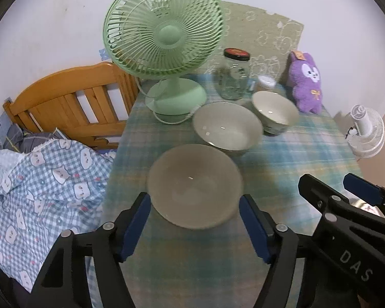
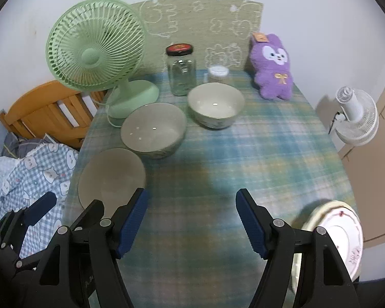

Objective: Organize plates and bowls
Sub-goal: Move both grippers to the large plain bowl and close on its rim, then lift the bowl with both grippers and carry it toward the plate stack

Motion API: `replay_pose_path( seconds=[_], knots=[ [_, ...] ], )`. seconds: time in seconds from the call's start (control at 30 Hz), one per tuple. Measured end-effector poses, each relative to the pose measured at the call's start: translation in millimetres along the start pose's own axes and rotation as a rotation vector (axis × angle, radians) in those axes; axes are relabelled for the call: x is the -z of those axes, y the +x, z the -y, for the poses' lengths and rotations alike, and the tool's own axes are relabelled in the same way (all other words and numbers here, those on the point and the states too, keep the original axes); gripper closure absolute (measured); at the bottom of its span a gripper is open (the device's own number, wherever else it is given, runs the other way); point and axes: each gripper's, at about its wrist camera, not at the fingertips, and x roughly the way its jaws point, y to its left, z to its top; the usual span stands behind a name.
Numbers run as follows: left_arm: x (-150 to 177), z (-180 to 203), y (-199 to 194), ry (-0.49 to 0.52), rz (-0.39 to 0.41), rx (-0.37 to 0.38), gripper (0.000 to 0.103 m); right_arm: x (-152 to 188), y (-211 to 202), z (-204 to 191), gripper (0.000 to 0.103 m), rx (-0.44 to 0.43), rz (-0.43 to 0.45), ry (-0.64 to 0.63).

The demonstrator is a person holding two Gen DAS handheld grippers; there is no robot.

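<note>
Left tongs (image 1: 195, 220) apart around near bowl (image 1: 195, 184), right tongs (image 2: 192, 220) apart over tablecloth (image 2: 243, 154)

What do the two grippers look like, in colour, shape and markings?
Both are alike. The left gripper and the right gripper have black plastic frames with open, strut-like arms, silver round rivets at the joints, and two fingers faced with blue ribbed pads. The right one bears pale letters "DAS" on its side, seen from the left wrist camera. No cables or sleeves show.

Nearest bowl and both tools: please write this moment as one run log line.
left tool: open, astride nearest bowl, contact unclear | right tool: open, over tablecloth | plates: near right
</note>
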Motion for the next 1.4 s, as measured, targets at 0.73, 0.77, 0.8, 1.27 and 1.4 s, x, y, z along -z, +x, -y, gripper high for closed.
replay_pose_path(
  seconds=[0.73, 0.77, 0.8, 1.27, 1.4],
  knots=[
    [-9.6, -37.9, 102.8, 0.063, -0.104, 0.077, 0.063, -6.0, 104.8, -55.4, 0.068, -0.027, -0.092, 0.032],
    [-9.1, -38.3, 104.2, 0.063, -0.106, 0.079, 0.065, -6.3, 106.5, -56.4, 0.072, -0.025, -0.096, 0.031],
    [-9.0, -37.9, 104.8, 0.066, -0.107, 0.078, 0.066, -6.5, 108.5, -58.3, 0.074, -0.023, -0.099, 0.025],
    [-8.7, -41.7, 104.1, 0.062, -0.132, 0.075, 0.073, -6.3, 105.9, -62.7, 0.077, -0.005, -0.106, 0.008],
    [-5.0, -37.1, 97.2, 0.059, -0.136, 0.074, 0.073, -2.2, 98.4, -58.1, 0.077, -0.008, -0.106, 0.012]
  ],
)
